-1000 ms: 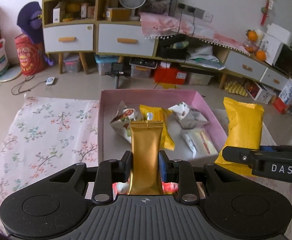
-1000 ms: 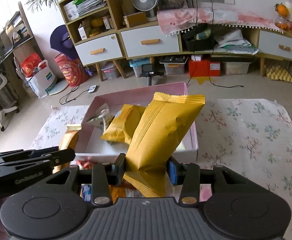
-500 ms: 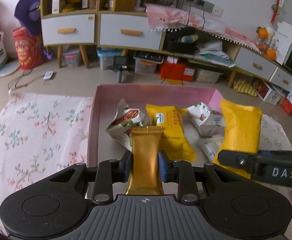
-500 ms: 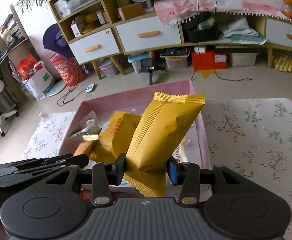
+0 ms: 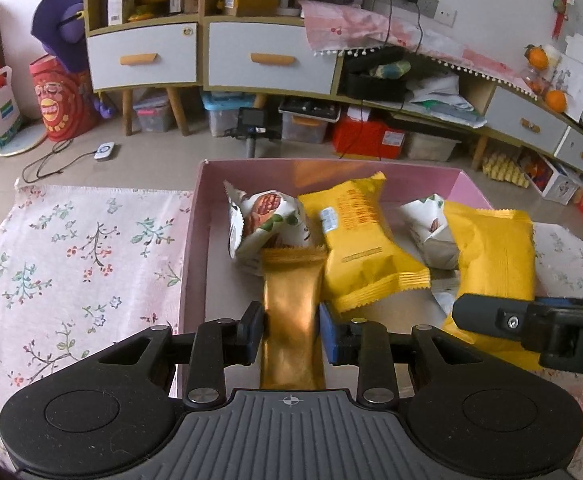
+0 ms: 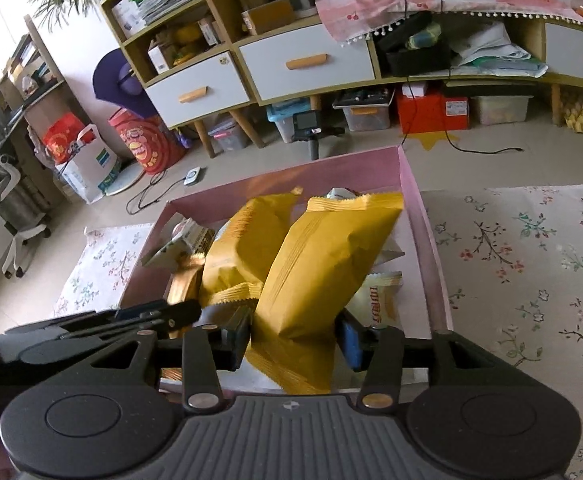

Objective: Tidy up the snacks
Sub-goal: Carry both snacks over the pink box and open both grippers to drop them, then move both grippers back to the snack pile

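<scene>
A pink rectangular cardboard box (image 5: 467,184) sits on floral cloth (image 5: 71,256). Over its near right, the right gripper (image 6: 293,336), jaws just spreading, loosely flanks a yellow pillow-shaped snack bag (image 6: 327,264). At near left, the left gripper (image 5: 291,330) likewise straddles a slim gold foil bar (image 5: 291,300).

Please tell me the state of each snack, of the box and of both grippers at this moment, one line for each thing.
Pink box: open, no lid, snacks inside.
Gold bar packet: sealed, between the left gripper's pads, over the box.
Left gripper: jaws have just been opening, pads off the packet.
Large yellow packet: sealed, tilted, between the right gripper's pads.
Right gripper: jaws have just been opening.
Yellow packet: sealed, lying in the box.
Nut packet: sealed, in the box.
</scene>
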A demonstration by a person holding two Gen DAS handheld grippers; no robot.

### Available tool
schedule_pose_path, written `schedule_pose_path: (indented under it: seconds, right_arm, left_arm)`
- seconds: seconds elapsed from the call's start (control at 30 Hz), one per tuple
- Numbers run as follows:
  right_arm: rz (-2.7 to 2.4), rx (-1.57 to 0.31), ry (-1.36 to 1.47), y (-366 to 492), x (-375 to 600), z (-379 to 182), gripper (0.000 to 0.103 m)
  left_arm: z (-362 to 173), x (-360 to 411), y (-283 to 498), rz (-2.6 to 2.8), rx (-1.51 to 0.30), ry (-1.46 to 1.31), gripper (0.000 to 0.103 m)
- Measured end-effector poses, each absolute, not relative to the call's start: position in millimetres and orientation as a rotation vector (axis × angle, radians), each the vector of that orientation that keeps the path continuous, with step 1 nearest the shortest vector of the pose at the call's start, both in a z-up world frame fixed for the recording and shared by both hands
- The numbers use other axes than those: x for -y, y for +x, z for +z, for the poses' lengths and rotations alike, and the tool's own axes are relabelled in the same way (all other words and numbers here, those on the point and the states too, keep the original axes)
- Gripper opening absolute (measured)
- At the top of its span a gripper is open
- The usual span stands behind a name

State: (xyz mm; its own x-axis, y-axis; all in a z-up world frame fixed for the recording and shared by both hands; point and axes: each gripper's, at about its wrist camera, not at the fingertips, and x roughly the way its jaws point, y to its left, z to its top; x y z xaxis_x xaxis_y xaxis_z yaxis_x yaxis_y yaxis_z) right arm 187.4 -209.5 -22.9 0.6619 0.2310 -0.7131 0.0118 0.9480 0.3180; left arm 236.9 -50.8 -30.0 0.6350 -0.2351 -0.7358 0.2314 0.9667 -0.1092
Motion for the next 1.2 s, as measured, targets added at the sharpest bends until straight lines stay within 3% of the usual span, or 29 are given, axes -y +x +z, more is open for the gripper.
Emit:
schedule_pose_path:
  seconds: [0.07, 0.13, 0.47, 0.7, 1.2]
  right_arm:
    - [0.125, -0.832, 0.308, 188, 210, -20, 0.041]
    - [0.121, -0.824, 0.305, 187, 209, -17, 0.046]
    - [0.095, -0.807, 0.240, 170, 206, 5, 0.071]
    - [0.055, -0.782, 0.213, 147, 209, 21, 0.079]
    - [0.010, -0.742, 0.127, 88, 196, 32, 0.086]
  left_arm:
    - [-27, 51, 235, -0.278, -0.834, -0.002, 0.046]
    - [-23, 53, 232, -0.283, -0.824, 0.007, 0.054]
    - [-2, 53, 206, -0.300, -0.820, 0.032, 0.083]
    - [15, 46, 180, -0.304, -0.825, 0.043, 0.087]
    - [25, 16, 122, -0.246, -0.857, 0.018, 0.099]
